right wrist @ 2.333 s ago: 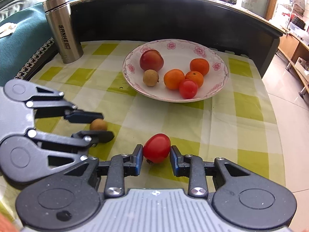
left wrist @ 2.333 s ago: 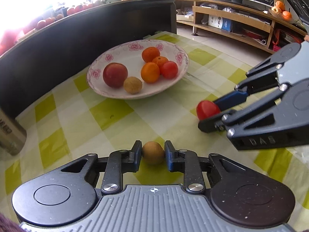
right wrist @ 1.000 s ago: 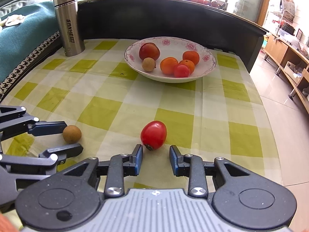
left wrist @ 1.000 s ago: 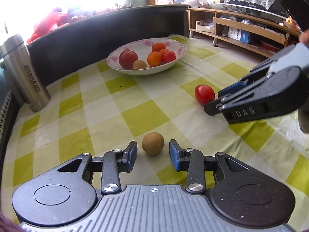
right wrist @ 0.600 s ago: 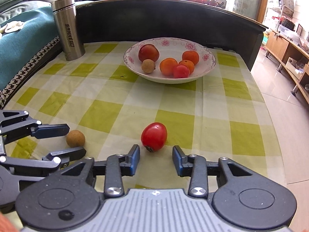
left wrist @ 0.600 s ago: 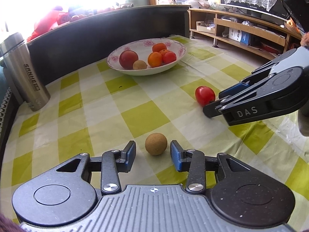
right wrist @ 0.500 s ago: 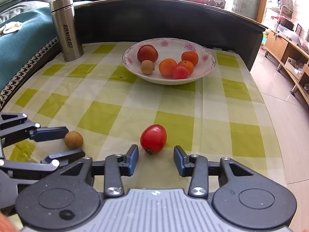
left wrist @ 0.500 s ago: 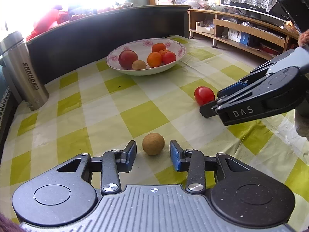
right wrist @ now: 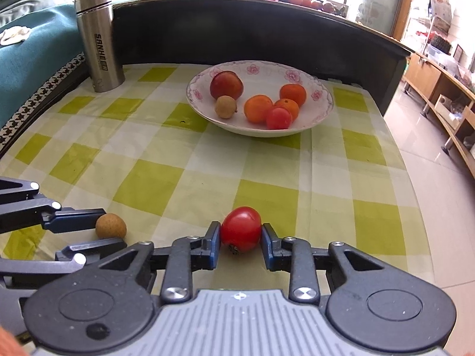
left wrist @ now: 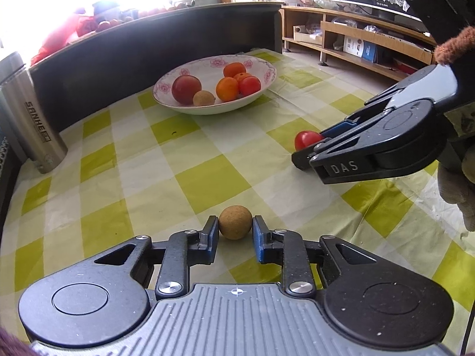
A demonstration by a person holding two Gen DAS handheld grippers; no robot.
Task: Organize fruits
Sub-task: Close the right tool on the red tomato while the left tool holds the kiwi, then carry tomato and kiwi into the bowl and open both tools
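Left tool clamped on brown longan; right tool clamped on red tomato, both resting on worktop. At 12 o'clock, floral bowl holding six fruits.

Daylit, sharp overall. Left view is blown out at window top-left. Soft shadows are cast on tabletop. Edges are bent by fisheye.
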